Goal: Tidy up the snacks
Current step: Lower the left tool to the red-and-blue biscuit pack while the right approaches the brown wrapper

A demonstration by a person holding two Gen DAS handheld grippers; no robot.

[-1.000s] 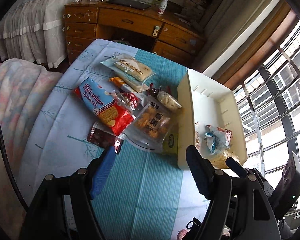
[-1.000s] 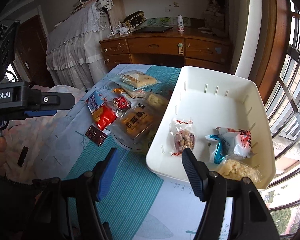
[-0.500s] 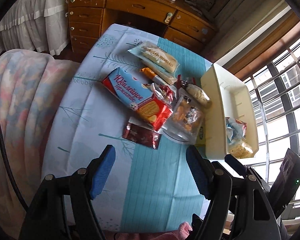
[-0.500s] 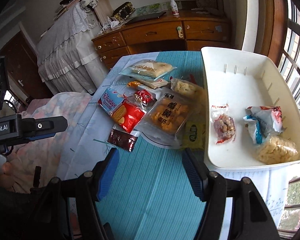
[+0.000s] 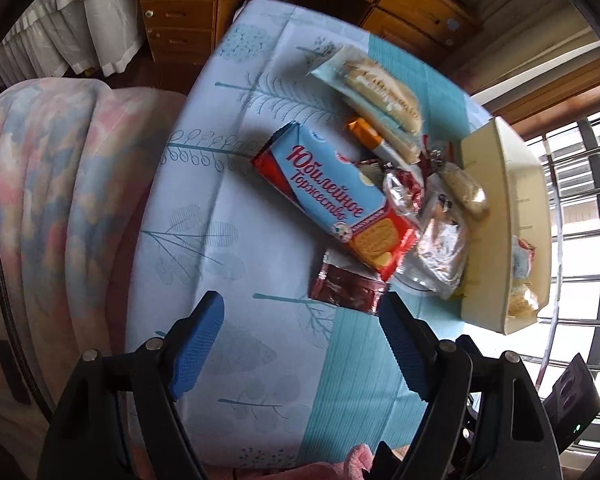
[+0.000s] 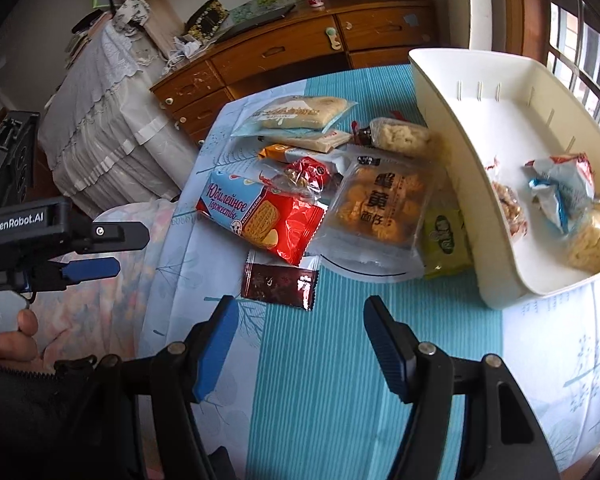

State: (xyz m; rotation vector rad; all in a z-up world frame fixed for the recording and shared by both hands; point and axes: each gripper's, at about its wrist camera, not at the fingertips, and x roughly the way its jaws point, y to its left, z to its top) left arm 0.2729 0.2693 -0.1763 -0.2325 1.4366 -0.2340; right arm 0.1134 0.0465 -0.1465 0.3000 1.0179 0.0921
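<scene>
Several snack packets lie in a heap on the table. A red and blue biscuit pack sits at the heap's left, with a dark brown packet just in front of it. A clear bag of golden biscuits lies beside a white bin that holds a few packets. My left gripper hangs above the cloth near the brown packet, its jaws opening with nothing between them. My right gripper is open and empty, just short of the brown packet.
A pale bread bag and an orange bar lie at the heap's far side. A wooden desk stands beyond the table, a blanket-covered seat to the left, window bars to the right.
Both grippers have swung left from the bin toward the snack heap and tilted downward. The left jaws stand wider than before. The snacks have not moved.
</scene>
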